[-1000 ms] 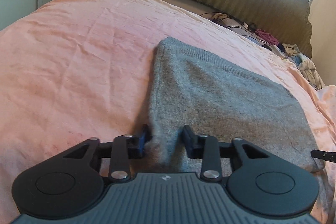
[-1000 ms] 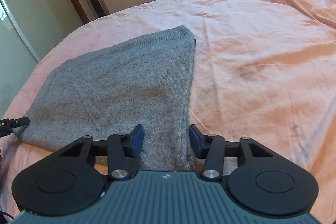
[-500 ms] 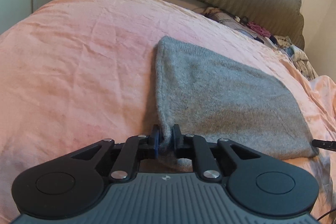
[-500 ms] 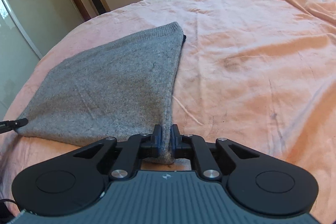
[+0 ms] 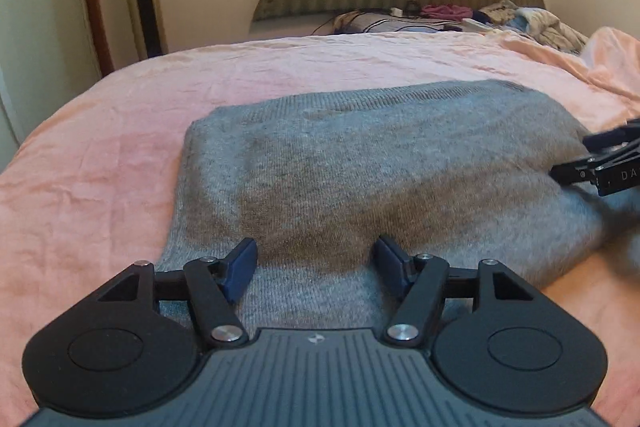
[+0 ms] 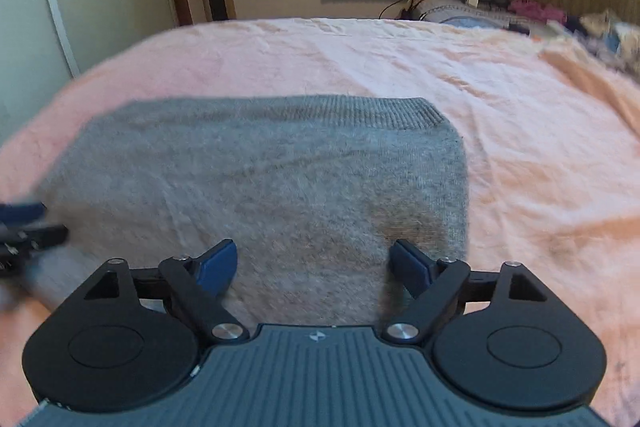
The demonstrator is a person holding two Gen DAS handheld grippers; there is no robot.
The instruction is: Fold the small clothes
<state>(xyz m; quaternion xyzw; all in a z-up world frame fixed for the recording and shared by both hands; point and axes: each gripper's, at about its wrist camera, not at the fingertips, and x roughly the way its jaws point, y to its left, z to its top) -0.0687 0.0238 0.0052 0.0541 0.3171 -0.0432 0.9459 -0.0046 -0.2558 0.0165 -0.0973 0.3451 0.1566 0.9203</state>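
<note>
Now both grippers opening (nothing gripped) — left gripper [image 5: 316, 267], right gripper [image 6: 314, 269], grey knit [image 5: 360, 163] folded.

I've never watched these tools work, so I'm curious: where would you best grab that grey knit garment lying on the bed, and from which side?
Probably the near edge of the grey knit garment, one corner per gripper, coming in low from the foot of the pink bedspread. It lies flat, its ribbed band at the far side, its near edge closest. The left gripper and right gripper are opening above it.
</note>
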